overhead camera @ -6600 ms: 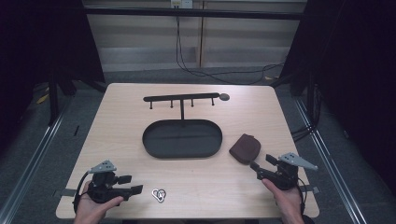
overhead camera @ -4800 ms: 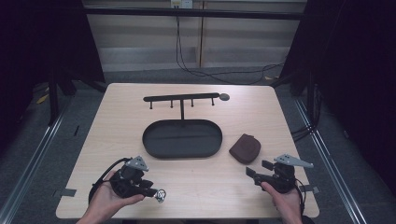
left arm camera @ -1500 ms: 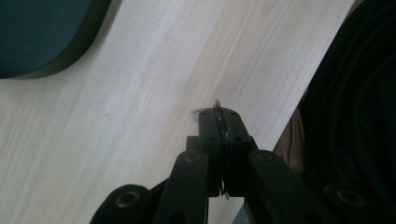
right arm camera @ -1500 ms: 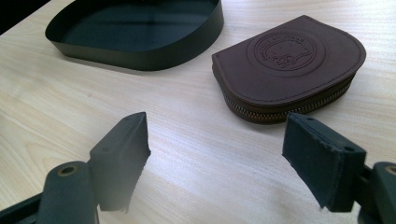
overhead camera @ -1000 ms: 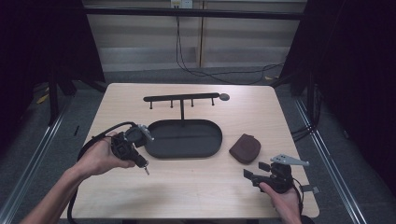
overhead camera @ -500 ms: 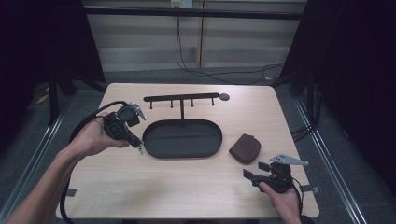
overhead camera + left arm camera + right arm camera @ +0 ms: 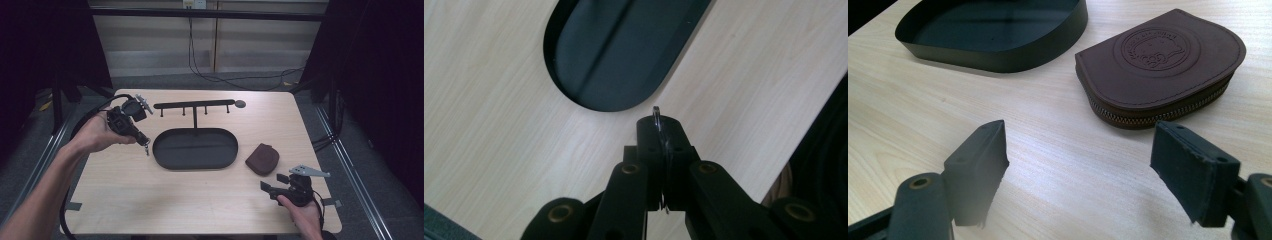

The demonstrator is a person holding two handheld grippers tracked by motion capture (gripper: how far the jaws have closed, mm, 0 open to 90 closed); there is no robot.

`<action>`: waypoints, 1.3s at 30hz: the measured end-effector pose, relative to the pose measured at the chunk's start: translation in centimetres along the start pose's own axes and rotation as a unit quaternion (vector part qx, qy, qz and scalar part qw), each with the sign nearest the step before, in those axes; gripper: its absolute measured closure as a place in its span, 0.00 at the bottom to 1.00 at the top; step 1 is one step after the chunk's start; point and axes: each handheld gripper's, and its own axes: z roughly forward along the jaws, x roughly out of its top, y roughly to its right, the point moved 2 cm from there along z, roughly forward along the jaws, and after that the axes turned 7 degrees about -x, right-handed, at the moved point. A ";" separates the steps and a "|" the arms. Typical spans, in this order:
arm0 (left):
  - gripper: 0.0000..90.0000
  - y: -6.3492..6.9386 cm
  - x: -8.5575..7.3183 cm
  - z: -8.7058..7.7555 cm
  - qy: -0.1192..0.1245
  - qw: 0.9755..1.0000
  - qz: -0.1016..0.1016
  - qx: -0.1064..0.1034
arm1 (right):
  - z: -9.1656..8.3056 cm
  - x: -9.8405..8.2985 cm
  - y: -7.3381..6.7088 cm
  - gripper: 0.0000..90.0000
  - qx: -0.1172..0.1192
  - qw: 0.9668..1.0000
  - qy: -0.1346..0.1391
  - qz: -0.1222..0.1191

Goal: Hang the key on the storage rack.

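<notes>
Now the left gripper is raised above the table, just to the left of the black oval tray, and its jaws are closed on a small key ring. One second ago this gripper was lower and more toward the person; half a second ago it was already beside the tray's left end. It has therefore carried the ring from the near edge of the table up toward the tray and toward the hook rack that stands on the tray's far side. In the left gripper view, the thin metal loop comes out between the closed pads, with the tray's rounded end beyond it.

I judge that the ring is on its way to a hook of the rack, so the next move needs a careful aim.

The right gripper rests near the person, to the right of the tray, with its jaws wide apart and nothing between them. The brown pouch lies just before it, beside the tray, and has not moved.
</notes>
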 end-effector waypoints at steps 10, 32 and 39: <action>0.99 -1.0 2.2 -0.8 -0.008 1.000 0.015 0.014 | 0.0 0.0 0.0 0.25 0.003 1.000 0.000 0.000; 0.99 -4.4 5.6 -0.2 -0.024 0.999 -0.031 0.015 | -0.1 0.0 0.1 0.25 0.009 1.000 0.001 0.003; 0.99 -5.3 6.5 0.2 -0.023 0.998 -0.046 0.026 | -0.1 0.0 0.2 0.25 0.012 1.000 0.001 0.003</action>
